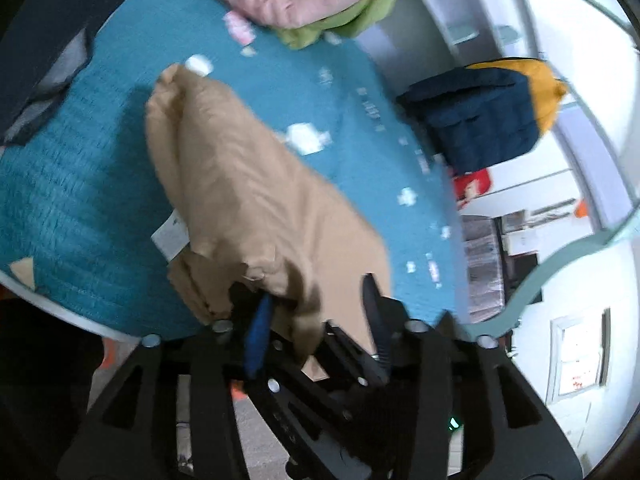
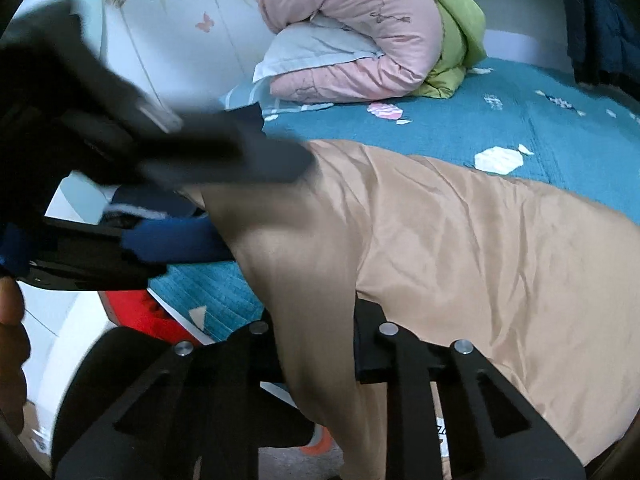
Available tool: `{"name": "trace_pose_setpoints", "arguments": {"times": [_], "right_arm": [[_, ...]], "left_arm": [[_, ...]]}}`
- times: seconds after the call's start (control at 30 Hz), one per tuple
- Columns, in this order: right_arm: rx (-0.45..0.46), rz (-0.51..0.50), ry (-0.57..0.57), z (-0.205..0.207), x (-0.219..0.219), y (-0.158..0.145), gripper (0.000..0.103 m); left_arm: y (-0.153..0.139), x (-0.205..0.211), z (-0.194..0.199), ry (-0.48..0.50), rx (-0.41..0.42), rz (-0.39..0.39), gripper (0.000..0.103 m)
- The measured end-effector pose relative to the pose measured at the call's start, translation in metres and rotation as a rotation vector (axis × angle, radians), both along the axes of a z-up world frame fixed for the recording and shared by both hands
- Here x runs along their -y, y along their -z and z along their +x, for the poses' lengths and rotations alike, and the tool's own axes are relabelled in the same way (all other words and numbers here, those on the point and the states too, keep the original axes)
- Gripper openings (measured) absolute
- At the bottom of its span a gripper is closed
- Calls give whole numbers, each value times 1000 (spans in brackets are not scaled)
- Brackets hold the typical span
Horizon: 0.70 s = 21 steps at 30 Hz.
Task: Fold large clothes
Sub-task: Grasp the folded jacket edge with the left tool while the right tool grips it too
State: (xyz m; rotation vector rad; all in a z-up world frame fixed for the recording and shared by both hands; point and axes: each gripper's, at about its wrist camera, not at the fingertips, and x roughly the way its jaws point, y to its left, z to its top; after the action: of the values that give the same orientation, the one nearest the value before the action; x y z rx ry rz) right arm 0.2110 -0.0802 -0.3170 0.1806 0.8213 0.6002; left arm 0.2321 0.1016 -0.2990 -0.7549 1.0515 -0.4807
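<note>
Gripping the tan garment (image 2: 460,248), both claws (image 1: 316,304) (image 2: 316,320) pinch fabric.

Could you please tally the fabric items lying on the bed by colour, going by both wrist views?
Tan: 1, the large shiny tan garment, pinched by both the left gripper and the right gripper.
Pink and green: 1, the rolled pink-and-green quilt.
Pale blue-white: 1, the pillow tucked into that roll.
Teal: 1, the teal patterned bedspread underneath.
Total: 4.
</note>
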Motion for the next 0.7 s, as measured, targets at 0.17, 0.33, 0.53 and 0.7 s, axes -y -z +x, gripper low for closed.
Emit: {"name": "trace_pose_setpoints", "arguments": {"times": [0.17,0.33,0.53,0.7], "right_arm": [[-61,191,92,8,46,-17,17],[-156,491,248,16,124,-16,17],[-204,786,436,9,209,1,17],[-236,916,611,-14,258,27,18]], "left_arm": [[-43,-5,-18,-47,189,52,66],[-44,-13,-18,-159,209,152,76],[7,23,5,-107,71,278,76],[50,82,22,17,5,347,76]]}}
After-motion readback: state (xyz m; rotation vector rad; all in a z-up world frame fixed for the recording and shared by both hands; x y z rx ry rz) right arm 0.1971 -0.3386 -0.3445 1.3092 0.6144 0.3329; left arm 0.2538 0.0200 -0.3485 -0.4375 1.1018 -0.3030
